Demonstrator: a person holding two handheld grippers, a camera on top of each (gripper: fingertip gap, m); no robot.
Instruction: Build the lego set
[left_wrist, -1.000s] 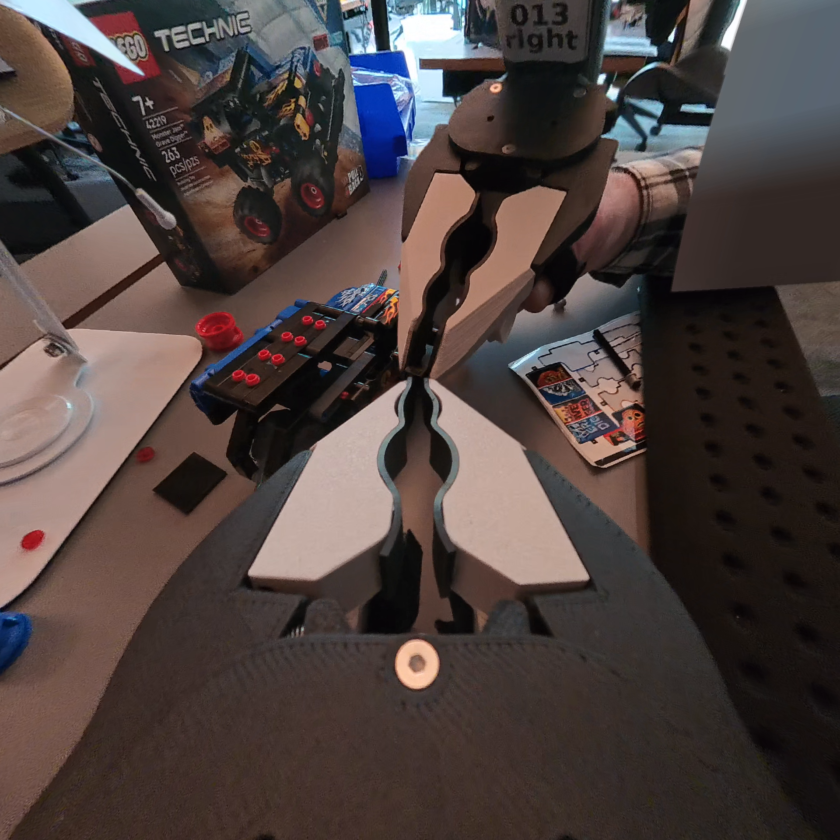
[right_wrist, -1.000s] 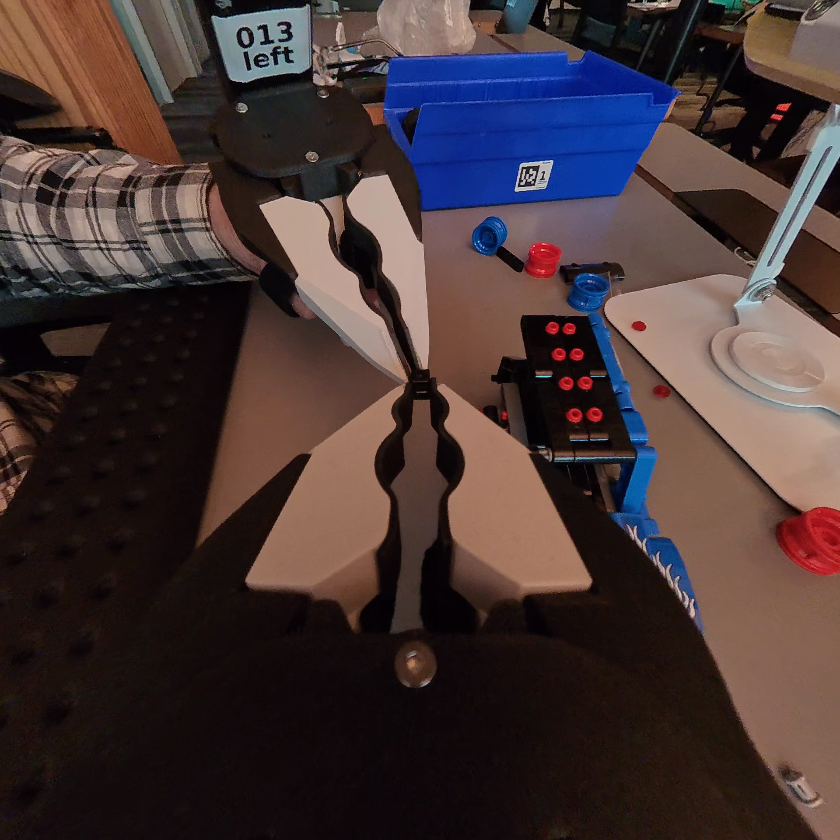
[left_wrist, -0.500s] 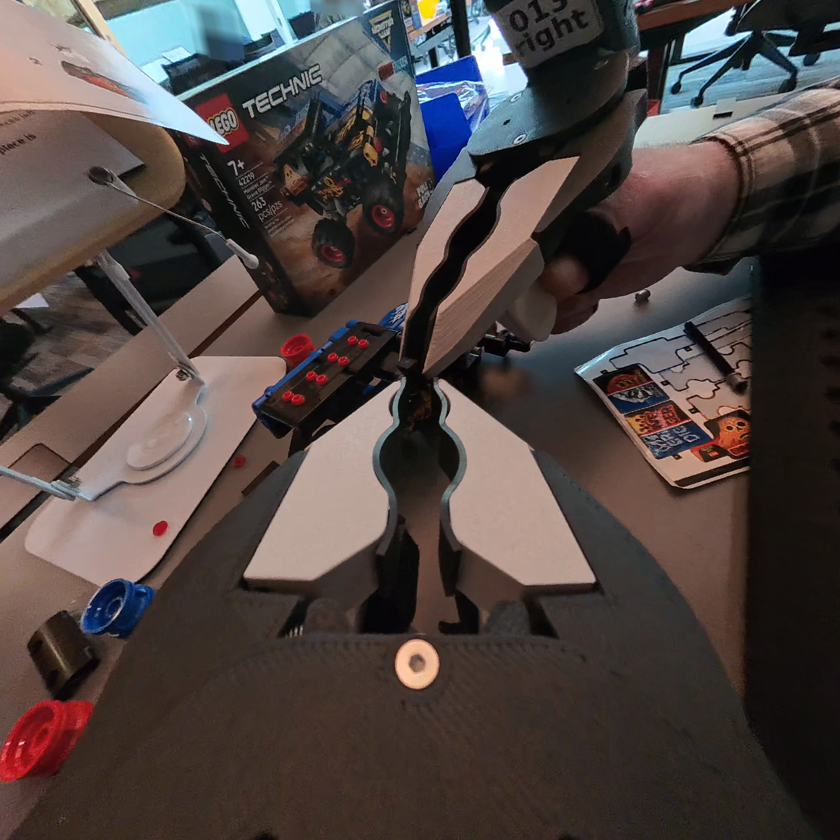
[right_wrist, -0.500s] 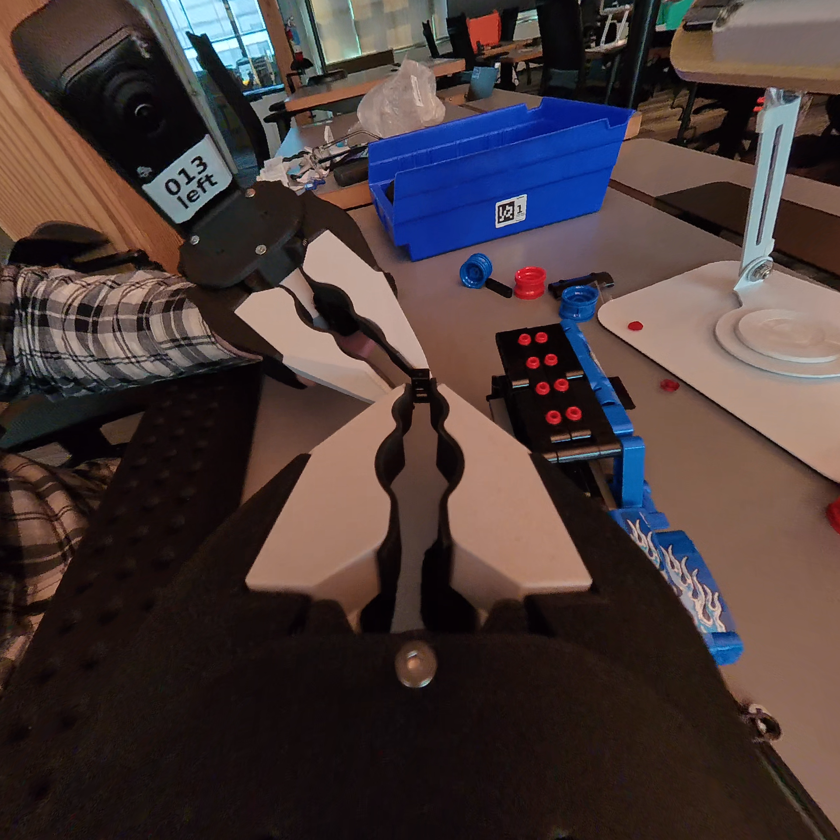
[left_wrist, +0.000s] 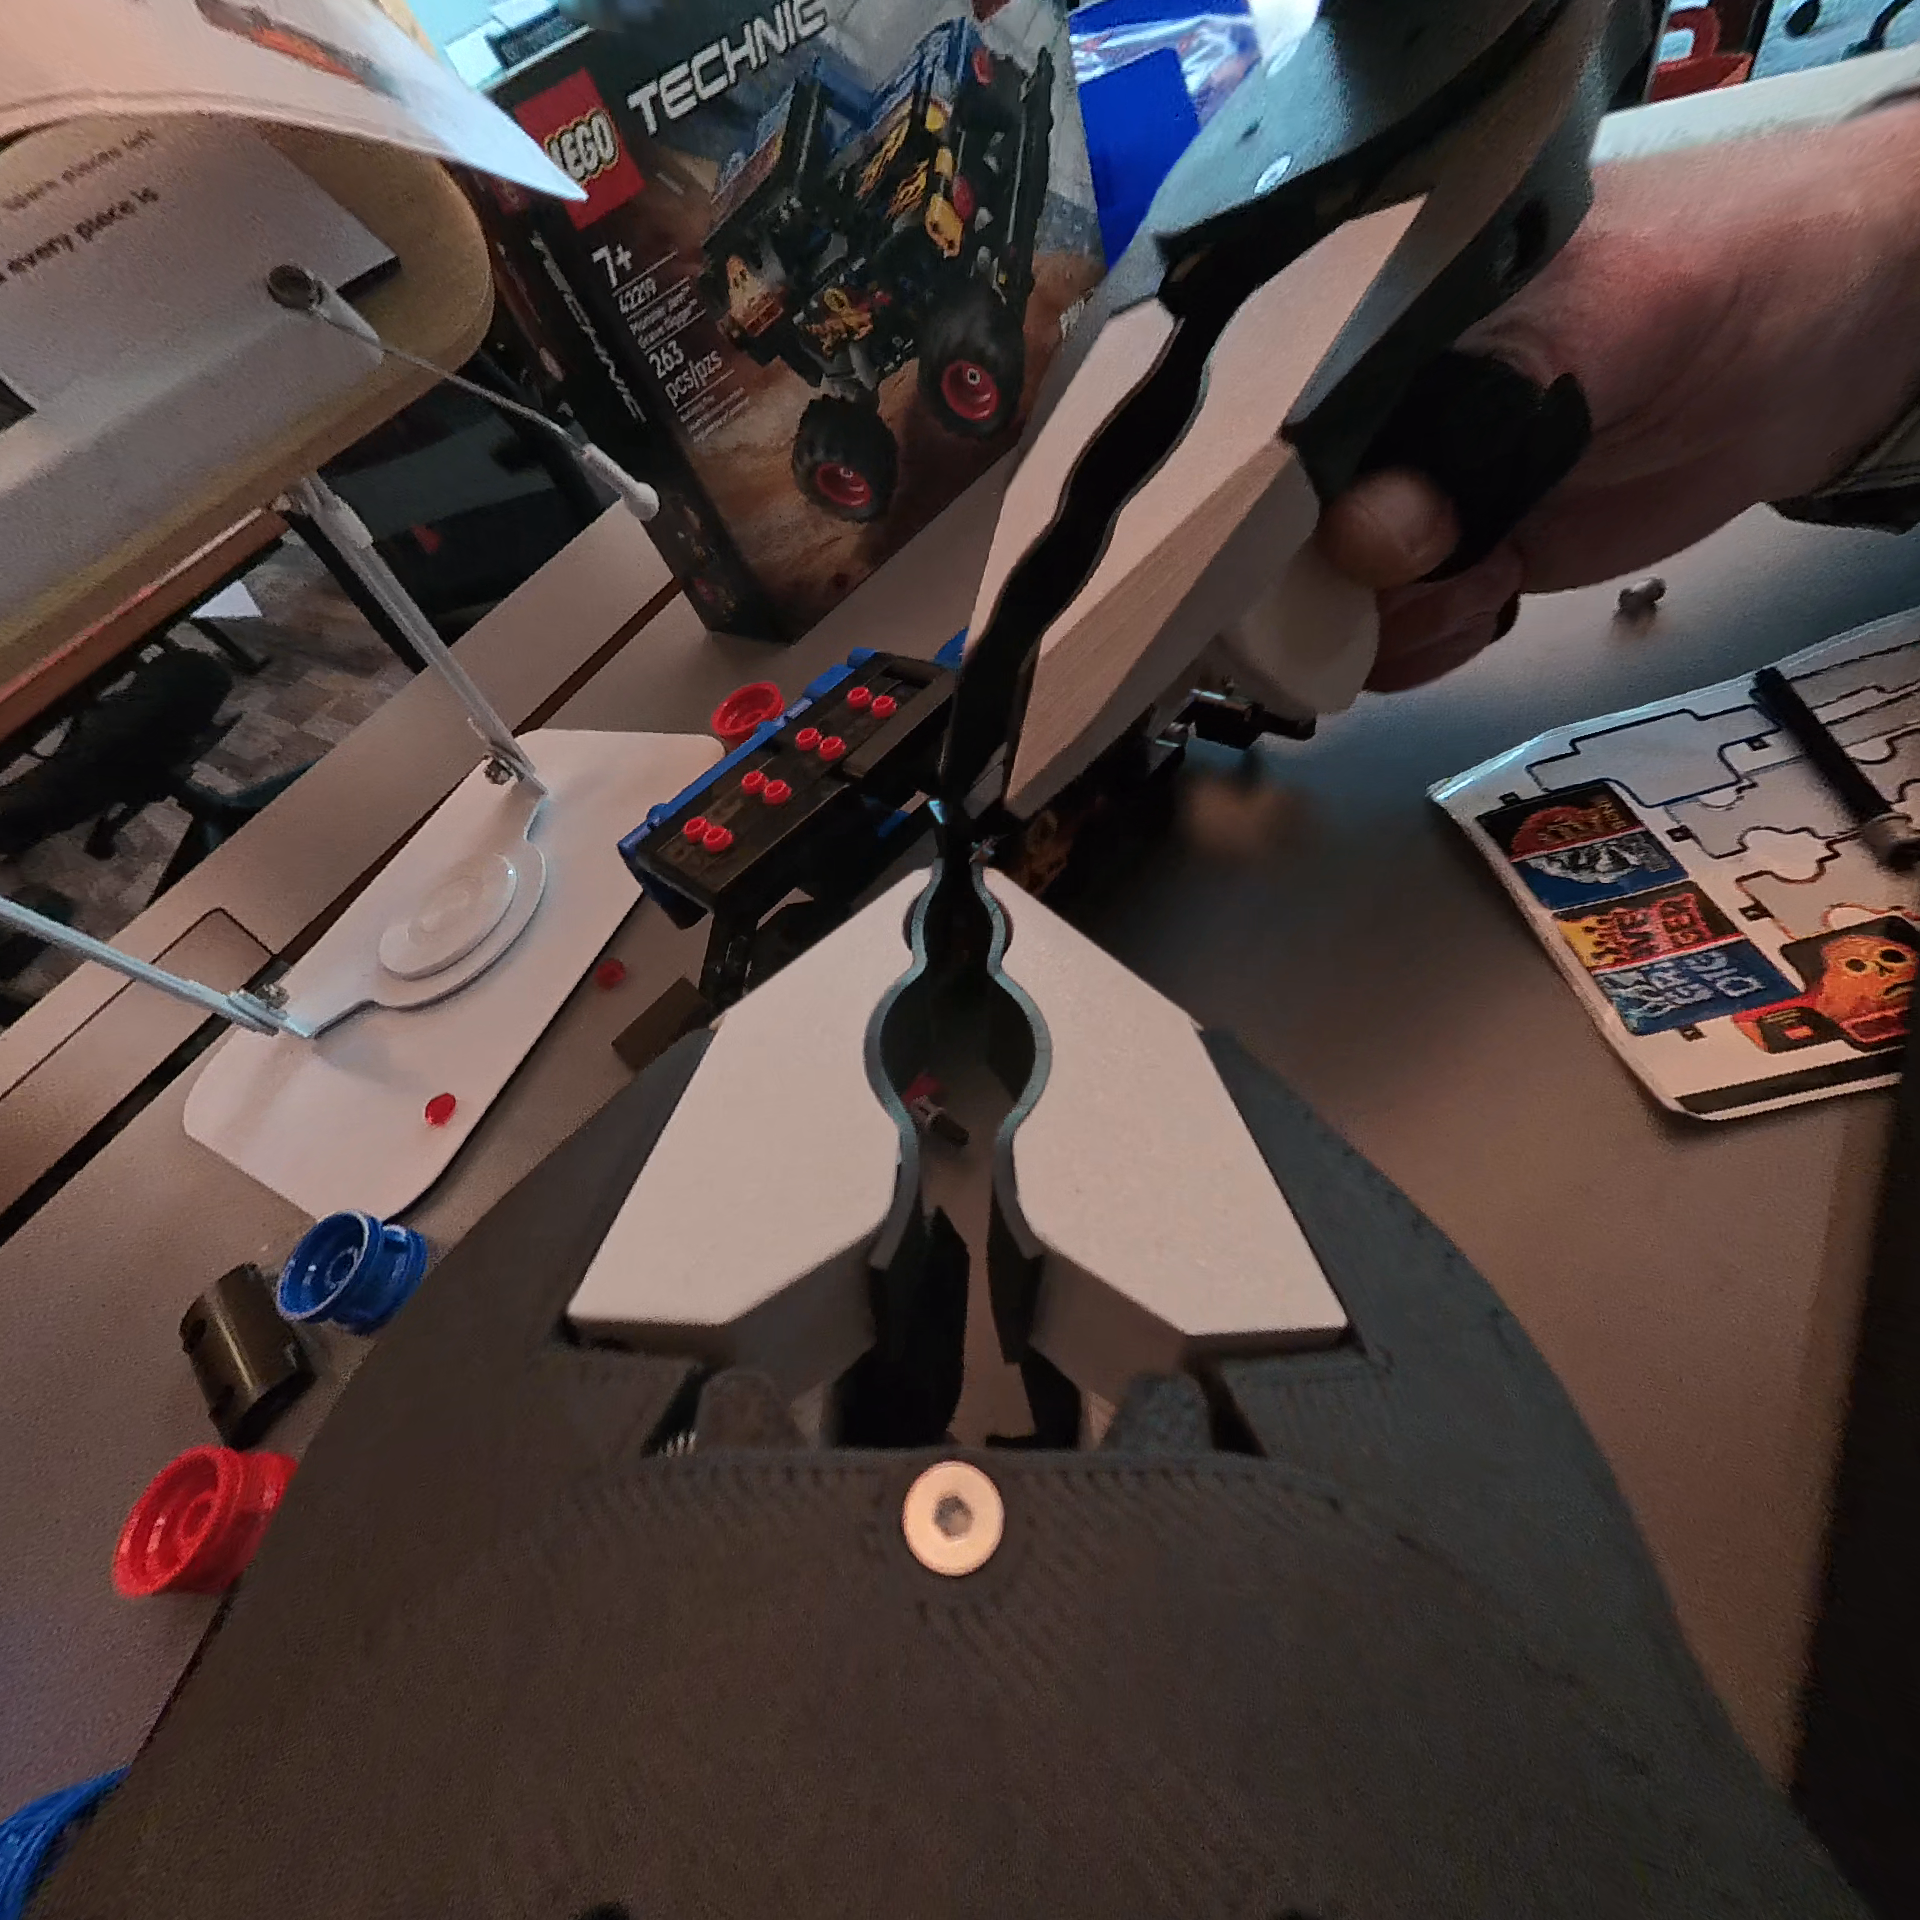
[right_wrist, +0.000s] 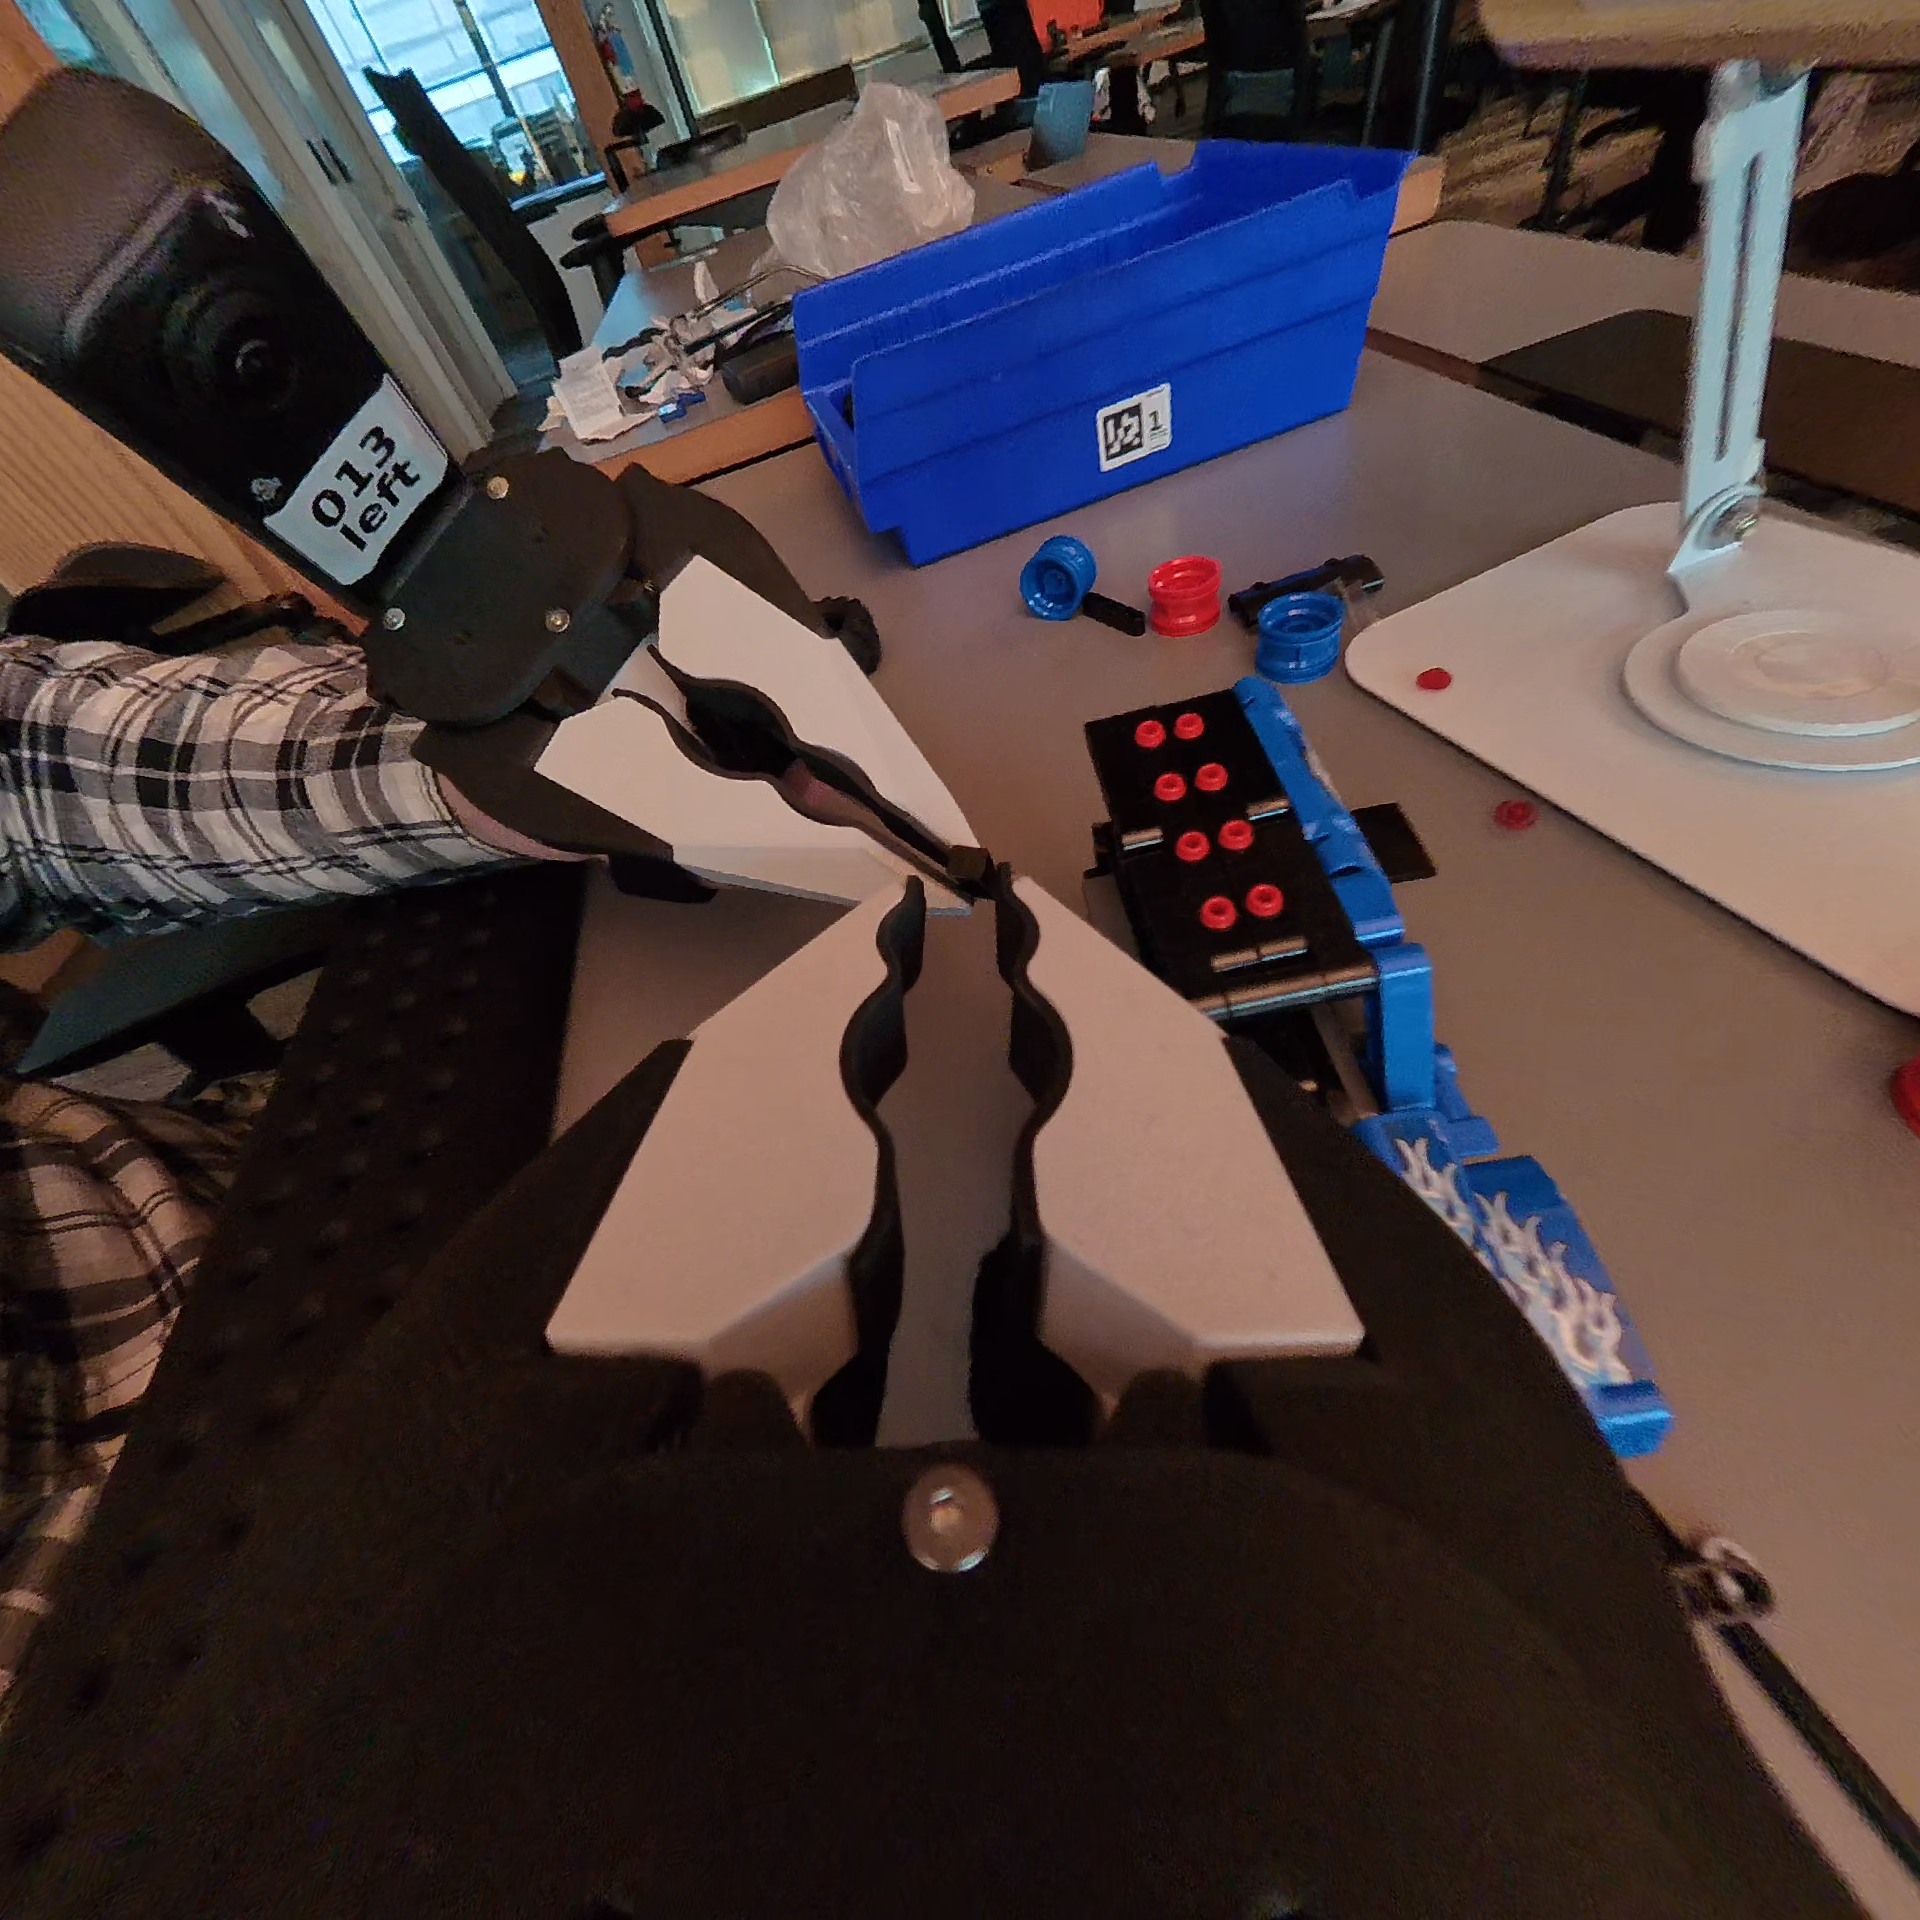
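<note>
A partly built lego model (left_wrist: 790, 790), black with red studs and blue flame-printed side parts, lies on the grey table; it also shows in the right wrist view (right_wrist: 1216, 852). My left gripper (left_wrist: 956, 883) is shut, and in the right wrist view (right_wrist: 961, 868) its tips pinch a small black piece (right_wrist: 971, 862). My right gripper (right_wrist: 958, 891) meets it tip to tip above the table, just left of the model. Its jaws stand slightly apart around the piece. In the left wrist view the right gripper (left_wrist: 961, 800) comes down from the upper right.
A lego box (left_wrist: 831, 312) stands behind the model. A sticker sheet (left_wrist: 1714, 914) lies to the right. A white stand base (right_wrist: 1714, 748), a blue bin (right_wrist: 1091, 364), blue (right_wrist: 1058, 577) and red (right_wrist: 1184, 594) wheel hubs lie around. A black perforated mat (right_wrist: 364, 1143) borders the table. Only a small space, under 4 cm, lies between the two pairs of fingers.
Both grippers tilted and moved together while staying tip to tip. The right gripper's jaws, shut on the small black piece before, have parted; the left gripper still pinches it.
</note>
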